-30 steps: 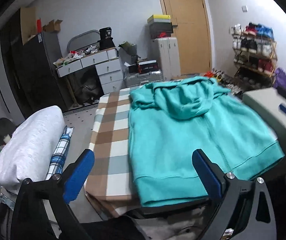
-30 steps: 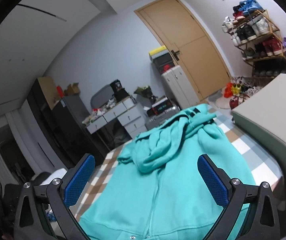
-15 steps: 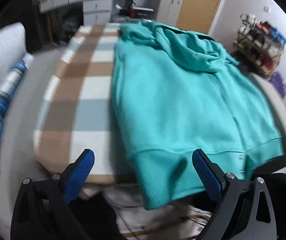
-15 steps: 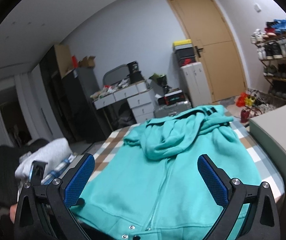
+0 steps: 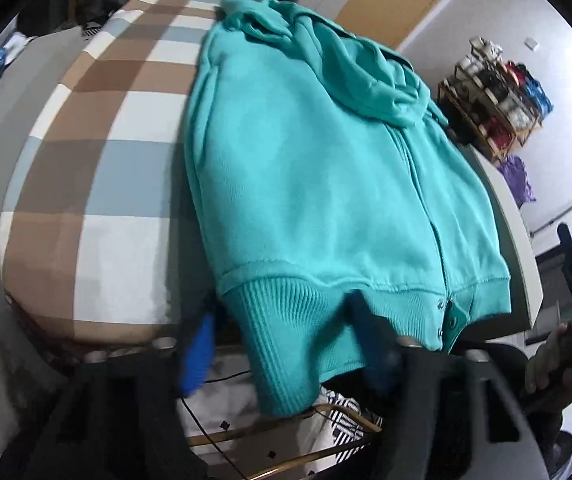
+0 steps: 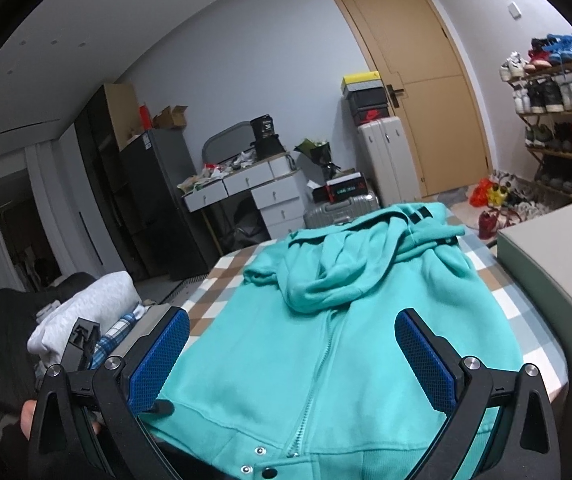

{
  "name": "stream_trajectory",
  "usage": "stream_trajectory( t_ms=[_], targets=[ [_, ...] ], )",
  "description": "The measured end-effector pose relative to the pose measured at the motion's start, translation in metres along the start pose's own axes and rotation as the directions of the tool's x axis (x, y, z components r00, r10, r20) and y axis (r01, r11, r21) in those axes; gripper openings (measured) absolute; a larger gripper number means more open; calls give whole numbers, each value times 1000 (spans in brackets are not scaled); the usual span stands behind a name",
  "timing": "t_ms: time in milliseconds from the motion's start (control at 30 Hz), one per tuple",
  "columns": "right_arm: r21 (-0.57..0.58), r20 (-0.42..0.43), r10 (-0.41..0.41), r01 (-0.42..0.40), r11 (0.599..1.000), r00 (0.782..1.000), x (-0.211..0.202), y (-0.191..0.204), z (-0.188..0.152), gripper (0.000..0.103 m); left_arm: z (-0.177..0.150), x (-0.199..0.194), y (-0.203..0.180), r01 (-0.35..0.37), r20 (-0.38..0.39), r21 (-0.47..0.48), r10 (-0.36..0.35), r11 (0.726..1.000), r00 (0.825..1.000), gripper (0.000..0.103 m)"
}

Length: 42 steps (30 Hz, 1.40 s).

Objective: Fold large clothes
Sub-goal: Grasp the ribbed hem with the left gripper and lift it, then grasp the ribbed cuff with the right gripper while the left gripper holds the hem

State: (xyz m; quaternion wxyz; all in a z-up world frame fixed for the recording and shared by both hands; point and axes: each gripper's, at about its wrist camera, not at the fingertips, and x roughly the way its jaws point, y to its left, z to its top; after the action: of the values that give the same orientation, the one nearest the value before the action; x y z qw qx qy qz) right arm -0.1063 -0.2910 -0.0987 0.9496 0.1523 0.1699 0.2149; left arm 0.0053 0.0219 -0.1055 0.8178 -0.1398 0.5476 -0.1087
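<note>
A teal zip hoodie (image 5: 306, 168) lies flat on a checked brown, white and blue table cover (image 5: 94, 168), hood at the far end, ribbed hem hanging over the near edge. It also shows in the right wrist view (image 6: 326, 340). My left gripper (image 5: 282, 340) is open, blurred, with its fingers on either side of the hanging hem's left part. My right gripper (image 6: 290, 360) is open and empty, hovering just above the hoodie's near hem by the zip.
A grey-green box (image 6: 558, 264) stands at the table's right edge. Folded white and plaid clothes (image 6: 86, 320) lie to the left. A desk with drawers (image 6: 246, 192), suitcases, a door and a shoe rack (image 6: 558, 120) are beyond.
My left gripper tilted down and moved in low to the hoodie's hanging hem, its fingers narrowing around it. My right gripper turned slightly left; the left gripper now shows at its left edge.
</note>
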Motion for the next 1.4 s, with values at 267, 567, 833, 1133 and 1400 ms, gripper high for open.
stream_trajectory(
  t_ms=[267, 567, 833, 1133, 1400],
  targets=[
    [28, -4, 6, -5, 1000, 1000, -1, -2, 1, 103, 11, -31, -17, 118, 151, 103, -133, 988, 980, 18],
    [20, -7, 10, -9, 1000, 1000, 0, 1, 1, 103, 22, -9, -1, 237, 41, -51, -235, 970, 971, 37],
    [257, -10, 60, -55, 965, 998, -2, -42, 3, 103, 14, -6, 6, 213, 7, -140, -214, 967, 977, 71],
    [349, -341, -24, 150, 925, 940, -9, -114, -3, 103, 10, 1, -8, 53, -7, 22, -52, 998, 999, 29],
    [366, -572, -78, 339, 866, 816, 8, -157, -39, 103, 13, -30, 11, 254, 115, -43, -248, 966, 962, 12]
  ],
)
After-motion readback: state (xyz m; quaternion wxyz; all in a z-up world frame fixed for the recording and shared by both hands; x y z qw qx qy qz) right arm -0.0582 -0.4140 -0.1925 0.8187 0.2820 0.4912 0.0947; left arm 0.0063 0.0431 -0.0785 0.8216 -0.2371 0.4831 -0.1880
